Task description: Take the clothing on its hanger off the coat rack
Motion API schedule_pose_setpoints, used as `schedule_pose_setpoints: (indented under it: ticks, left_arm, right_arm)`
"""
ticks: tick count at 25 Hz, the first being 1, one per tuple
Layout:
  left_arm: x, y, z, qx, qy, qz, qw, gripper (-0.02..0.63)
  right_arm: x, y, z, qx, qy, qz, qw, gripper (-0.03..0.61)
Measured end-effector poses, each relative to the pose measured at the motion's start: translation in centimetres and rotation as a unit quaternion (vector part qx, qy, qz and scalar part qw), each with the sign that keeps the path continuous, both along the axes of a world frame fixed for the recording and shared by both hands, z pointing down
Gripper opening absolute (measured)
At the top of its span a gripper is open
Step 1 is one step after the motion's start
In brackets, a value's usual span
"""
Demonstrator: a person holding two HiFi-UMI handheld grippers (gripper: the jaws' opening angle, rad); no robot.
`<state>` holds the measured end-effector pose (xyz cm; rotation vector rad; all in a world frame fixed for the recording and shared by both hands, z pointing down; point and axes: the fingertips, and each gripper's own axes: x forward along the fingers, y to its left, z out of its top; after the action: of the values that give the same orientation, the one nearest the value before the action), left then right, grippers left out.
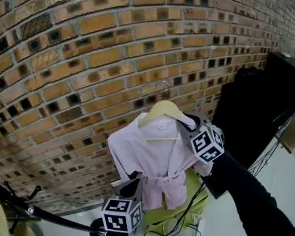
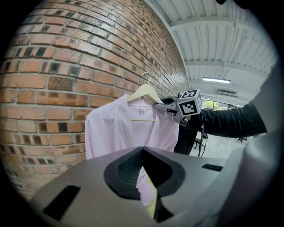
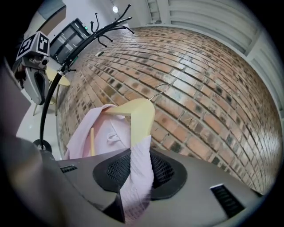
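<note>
One pink robe [image 1: 154, 153] on its wooden hanger [image 1: 163, 109] hangs clear of the coat rack [image 1: 15, 203], well apart to its left. The right gripper [image 1: 186, 123] clamps the cloth-covered hanger end, and the bar runs leftward away from it. The left gripper [image 1: 135, 190] sits lower at the hem, its jaws nearly together and seemingly pinching pink cloth

Our right claw [image 3: 141, 153], arm [image 1: 252, 198] outstretched, clamps the hanger [image 1: 163, 109]; our left claw [image 2: 143, 153], lower, pinches the clothing [image 1: 154, 153] at its hem.

Pink robe [image 1: 156, 158] on hanger [image 1: 162, 111] before brick wall [image 1: 123, 45]; right gripper [image 1: 189, 124] at shoulder, left gripper [image 1: 134, 188] lower.
</note>
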<state>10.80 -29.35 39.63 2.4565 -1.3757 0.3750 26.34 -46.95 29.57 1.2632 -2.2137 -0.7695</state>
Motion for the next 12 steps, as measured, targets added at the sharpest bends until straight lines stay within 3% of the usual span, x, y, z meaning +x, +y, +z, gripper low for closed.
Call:
schedule_pose_setpoints:
  ticks: [12]
  left_arm:
    - [1.9,-1.2,11.8,-0.097,-0.01,0.009,0.9952,0.012]
  right_arm:
    - [0.6,-3.2,19.7,-0.118,0.01,0.015,0.993,0.081]
